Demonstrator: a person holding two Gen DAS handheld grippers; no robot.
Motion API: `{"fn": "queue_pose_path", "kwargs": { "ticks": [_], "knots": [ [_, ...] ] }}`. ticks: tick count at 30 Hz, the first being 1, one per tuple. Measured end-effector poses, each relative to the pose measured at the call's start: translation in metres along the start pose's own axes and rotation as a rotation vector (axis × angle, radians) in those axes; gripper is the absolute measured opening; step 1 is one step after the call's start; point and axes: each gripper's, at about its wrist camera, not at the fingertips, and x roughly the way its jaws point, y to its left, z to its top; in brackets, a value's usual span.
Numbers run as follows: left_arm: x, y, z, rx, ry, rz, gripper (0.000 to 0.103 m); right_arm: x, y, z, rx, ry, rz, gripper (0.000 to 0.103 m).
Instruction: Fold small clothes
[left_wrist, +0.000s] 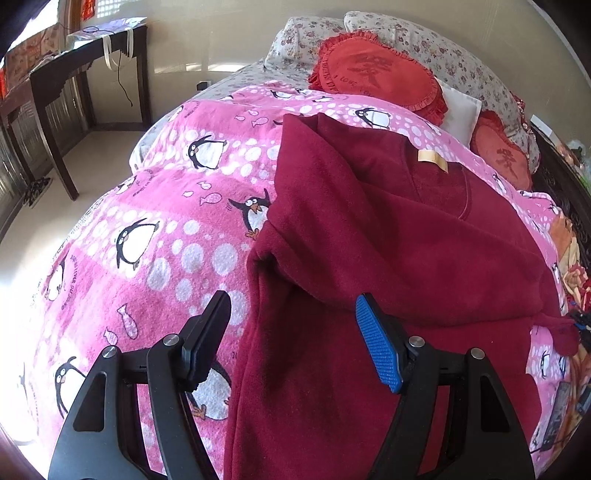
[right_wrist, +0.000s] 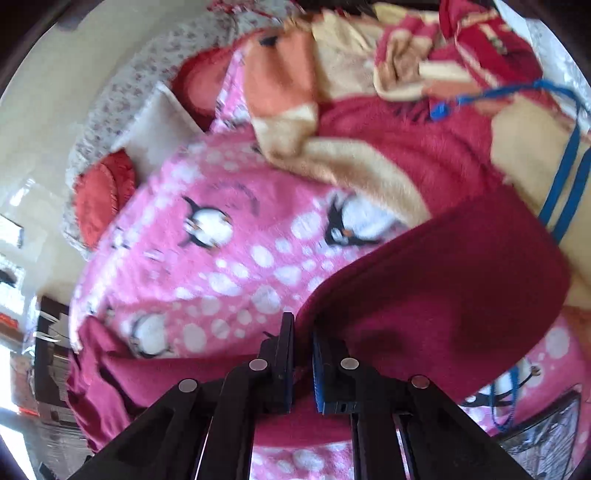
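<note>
A dark red fleece top (left_wrist: 388, 258) lies on a pink penguin blanket (left_wrist: 147, 240) on a bed, its left sleeve folded inward and a tan neck label (left_wrist: 432, 158) showing. My left gripper (left_wrist: 291, 332) is open and empty, hovering over the top's left edge. In the right wrist view, my right gripper (right_wrist: 303, 354) is shut on a fold of the red fleece top (right_wrist: 443, 288) and holds it lifted above the pink blanket (right_wrist: 221, 266). This view is blurred.
Red heart cushions (left_wrist: 373, 74) and floral pillows (left_wrist: 424, 40) lie at the bed's head. A dark wooden desk (left_wrist: 74, 70) stands left by the wall. A crumpled orange and cream blanket (right_wrist: 351, 129) and blue straps (right_wrist: 565, 184) lie beside the top.
</note>
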Motion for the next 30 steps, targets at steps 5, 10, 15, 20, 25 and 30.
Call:
{"fn": "queue_pose_path", "kwargs": {
  "ticks": [5, 10, 15, 20, 25, 30],
  "knots": [
    [-0.012, 0.013, 0.006, -0.064, -0.041, -0.025, 0.071, -0.072, 0.073, 0.016, -0.221, -0.183, 0.11, 0.007],
    [-0.027, 0.021, 0.01, -0.11, -0.08, -0.041, 0.071, -0.112, 0.189, -0.008, -0.523, -0.255, 0.259, 0.007],
    [-0.034, 0.025, 0.012, -0.127, -0.1, -0.049, 0.071, -0.1, 0.298, -0.076, -0.772, -0.112, 0.514, 0.007],
    [-0.035, 0.021, 0.012, -0.118, -0.076, -0.111, 0.071, -0.01, 0.346, -0.164, -0.919, 0.249, 0.509, 0.034],
    [-0.032, 0.012, 0.014, -0.04, -0.089, -0.14, 0.071, 0.024, 0.304, -0.167, -0.831, 0.313, 0.442, 0.034],
    [-0.015, -0.001, 0.027, -0.022, -0.099, -0.154, 0.071, 0.024, 0.255, -0.133, -0.694, 0.288, 0.4, 0.04]
  ]
}}
